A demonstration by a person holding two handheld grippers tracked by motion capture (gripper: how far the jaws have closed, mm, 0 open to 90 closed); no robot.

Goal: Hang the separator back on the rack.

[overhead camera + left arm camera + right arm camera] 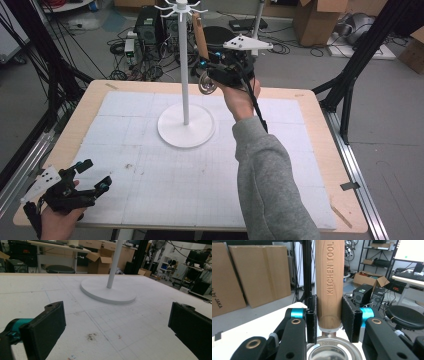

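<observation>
A kitchen tool (329,285) with a wooden handle marked "KITCHEN TOOL" and a round metal head (206,83) is held upright by my right gripper (329,320), whose pads press on the handle's lower end. In the high view that right gripper (216,70) is raised just right of the white stand's pole (184,65), with the wooden handle (200,36) reaching up toward the hooks (180,7) at the pole's top. My left gripper (92,175) rests at the table's front left corner, open with nothing between its pads (47,327).
The stand's round white base (186,132) sits mid-table on a white gridded mat (200,175), and that base (110,293) lies ahead of the left gripper. Black frame posts, cables, computers and cardboard boxes surround the table (320,125).
</observation>
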